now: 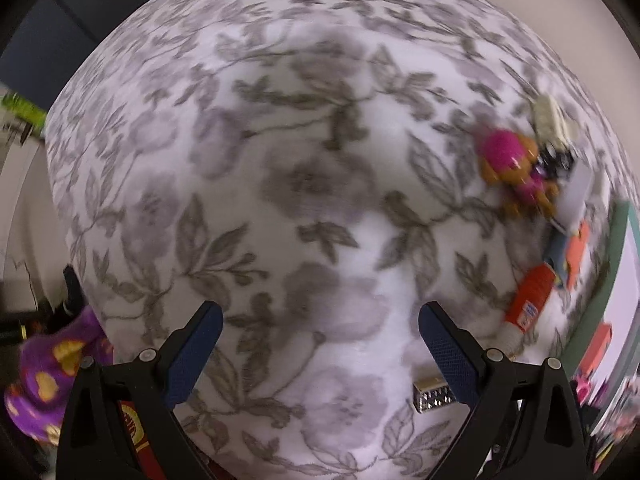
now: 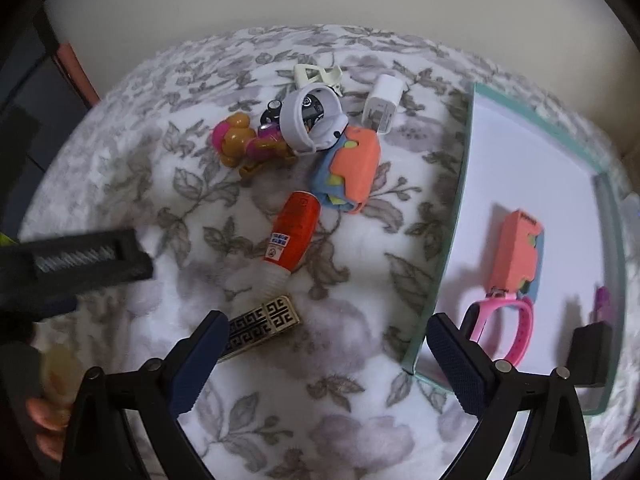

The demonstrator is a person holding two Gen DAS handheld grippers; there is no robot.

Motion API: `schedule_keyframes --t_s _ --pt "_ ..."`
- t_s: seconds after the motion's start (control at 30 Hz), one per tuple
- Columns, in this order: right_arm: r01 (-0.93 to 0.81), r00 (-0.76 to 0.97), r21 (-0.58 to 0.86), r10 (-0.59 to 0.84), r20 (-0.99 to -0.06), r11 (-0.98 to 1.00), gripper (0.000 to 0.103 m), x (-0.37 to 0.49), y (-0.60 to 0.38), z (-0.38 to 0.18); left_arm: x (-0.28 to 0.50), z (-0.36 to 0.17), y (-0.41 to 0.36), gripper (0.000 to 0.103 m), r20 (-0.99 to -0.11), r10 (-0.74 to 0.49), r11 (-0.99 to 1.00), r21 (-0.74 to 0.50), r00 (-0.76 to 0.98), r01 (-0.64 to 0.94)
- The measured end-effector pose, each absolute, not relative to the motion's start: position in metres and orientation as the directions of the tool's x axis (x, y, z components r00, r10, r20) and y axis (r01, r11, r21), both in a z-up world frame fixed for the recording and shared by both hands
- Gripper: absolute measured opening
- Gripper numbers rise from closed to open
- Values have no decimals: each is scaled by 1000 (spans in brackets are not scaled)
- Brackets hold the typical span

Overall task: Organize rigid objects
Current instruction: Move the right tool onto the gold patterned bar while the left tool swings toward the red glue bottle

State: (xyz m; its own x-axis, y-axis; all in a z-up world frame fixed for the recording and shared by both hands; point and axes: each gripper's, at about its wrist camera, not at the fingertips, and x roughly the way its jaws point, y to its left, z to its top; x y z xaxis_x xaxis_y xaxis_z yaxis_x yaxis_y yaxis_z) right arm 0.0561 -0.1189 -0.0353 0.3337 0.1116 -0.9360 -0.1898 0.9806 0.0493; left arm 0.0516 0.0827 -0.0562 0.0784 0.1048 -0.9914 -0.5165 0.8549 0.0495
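Observation:
My right gripper (image 2: 326,356) is open and empty above the flowered blanket (image 2: 160,184). Ahead of it lie a gold patterned lighter (image 2: 262,326), an orange tube (image 2: 294,232), an orange-blue case (image 2: 352,168), a pink-brown toy figure (image 2: 248,144), a white round device (image 2: 312,122), a white charger (image 2: 384,104) and a cream clip (image 2: 316,74). A teal-rimmed white tray (image 2: 520,152) at the right holds an orange case (image 2: 518,252) and a pink watch (image 2: 500,324). My left gripper (image 1: 320,352) is open and empty over bare blanket (image 1: 280,160); the toy figure (image 1: 512,164), tube (image 1: 530,300) and lighter (image 1: 432,398) lie to its right.
A purple patterned cloth (image 1: 48,376) lies off the blanket's left edge. The tray's rim (image 1: 612,280) shows at the far right of the left wrist view. The left gripper's black body (image 2: 72,260) reaches in from the left of the right wrist view. A pale wall stands behind the bed.

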Motion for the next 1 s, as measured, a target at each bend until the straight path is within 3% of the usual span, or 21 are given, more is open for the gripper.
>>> schedule_keyframes --t_s 0.5,0.73,1.0 --pt "-358 256 65 165 -952 931 100 43 -74 -56 28 -55 153 99 -995 55 766 -12 85 -643" --pt "-373 298 -41 79 -951 927 98 37 -69 -60 29 -53 162 99 -995 33 779 -33 94 -627" --pt "-376 304 -16 107 -947 927 92 42 -82 -58 35 -52 151 99 -994 -23 820 -82 110 -566"
